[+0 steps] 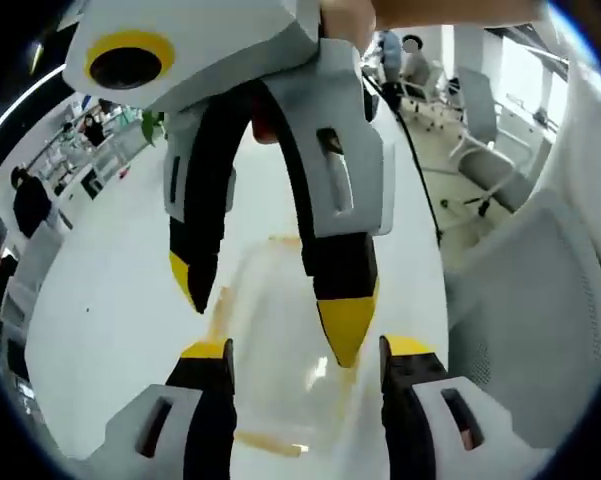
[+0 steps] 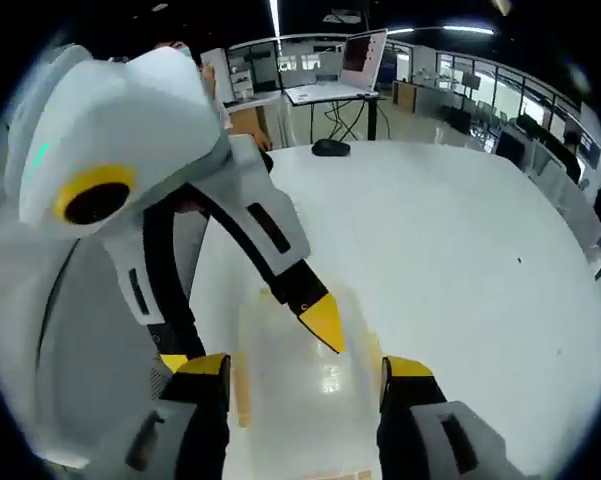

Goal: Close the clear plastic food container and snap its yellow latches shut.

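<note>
The clear plastic container (image 1: 270, 290) lies on the white table (image 1: 110, 330), seen from above, with a yellow latch (image 1: 220, 305) on its left side and another (image 1: 270, 440) at its near end. My left gripper (image 1: 308, 350) is open, its jaws standing wide on either side of the container. My right gripper (image 1: 265, 312) comes down from the top, open, with its yellow fingertip (image 1: 345, 330) over the lid. In the right gripper view the container (image 2: 300, 410) sits between my right gripper's (image 2: 302, 365) open jaws, and the left gripper's fingertip (image 2: 323, 322) hangs just above it. Whether the latches are snapped is unclear.
The white table (image 2: 450, 250) stretches wide beyond the container, with a dark mouse (image 2: 331, 148) at its far edge. White office chairs (image 1: 480, 150) stand past the table's edge, one (image 1: 540, 320) close by. People stand far off (image 1: 30, 200).
</note>
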`<state>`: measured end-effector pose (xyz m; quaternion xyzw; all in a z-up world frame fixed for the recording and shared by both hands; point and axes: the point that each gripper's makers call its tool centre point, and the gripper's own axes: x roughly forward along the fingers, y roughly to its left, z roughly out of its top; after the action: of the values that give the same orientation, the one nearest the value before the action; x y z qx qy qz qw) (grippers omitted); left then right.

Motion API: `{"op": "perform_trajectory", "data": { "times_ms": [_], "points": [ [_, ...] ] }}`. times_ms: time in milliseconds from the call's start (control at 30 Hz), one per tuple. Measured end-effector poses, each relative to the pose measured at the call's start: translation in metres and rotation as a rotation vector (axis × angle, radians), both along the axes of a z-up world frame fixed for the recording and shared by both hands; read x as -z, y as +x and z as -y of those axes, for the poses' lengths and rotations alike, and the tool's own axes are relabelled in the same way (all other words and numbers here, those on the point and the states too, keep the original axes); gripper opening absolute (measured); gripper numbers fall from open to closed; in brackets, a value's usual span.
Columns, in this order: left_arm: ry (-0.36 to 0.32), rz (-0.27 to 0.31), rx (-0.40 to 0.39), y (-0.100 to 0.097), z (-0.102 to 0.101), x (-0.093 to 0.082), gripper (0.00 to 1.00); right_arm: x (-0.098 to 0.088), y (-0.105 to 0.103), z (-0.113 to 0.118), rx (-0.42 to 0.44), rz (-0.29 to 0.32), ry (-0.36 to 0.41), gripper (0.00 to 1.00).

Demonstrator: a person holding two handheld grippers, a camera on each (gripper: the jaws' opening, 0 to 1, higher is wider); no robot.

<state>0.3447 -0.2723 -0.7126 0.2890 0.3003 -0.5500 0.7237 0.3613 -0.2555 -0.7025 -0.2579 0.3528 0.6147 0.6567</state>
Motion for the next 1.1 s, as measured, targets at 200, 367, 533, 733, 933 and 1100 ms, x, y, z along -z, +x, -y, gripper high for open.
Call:
{"op": "perform_trajectory", "data": {
  "times_ms": [200, 367, 533, 733, 933, 1100],
  "points": [
    [-0.043, -0.020, -0.040, -0.001, -0.003, -0.005, 0.68, -0.010, 0.003, 0.007, 0.076, 0.015, 0.065, 0.63],
    [-0.085, -0.034, -0.073, -0.001, -0.008, -0.009, 0.73, -0.008, -0.003, 0.016, 0.121, 0.023, 0.096, 0.74],
    [-0.141, -0.043, -0.119, 0.000, -0.013, -0.012, 0.81, -0.001, -0.015, 0.021, 0.155, 0.021, 0.115, 0.83],
    [-0.206, -0.023, -0.184, 0.003, -0.023, -0.013, 0.88, 0.001, -0.016, 0.025, 0.211, 0.029, 0.159, 0.98],
    [-0.261, -0.011, -0.239, 0.008, -0.033, -0.016, 0.97, 0.000, -0.014, 0.034, 0.239, 0.053, 0.173, 0.99],
    [-0.279, -0.035, -0.265, 0.009, -0.040, -0.011, 0.99, 0.003, -0.013, 0.041, 0.253, 0.061, 0.176, 0.99]
  ]
}}
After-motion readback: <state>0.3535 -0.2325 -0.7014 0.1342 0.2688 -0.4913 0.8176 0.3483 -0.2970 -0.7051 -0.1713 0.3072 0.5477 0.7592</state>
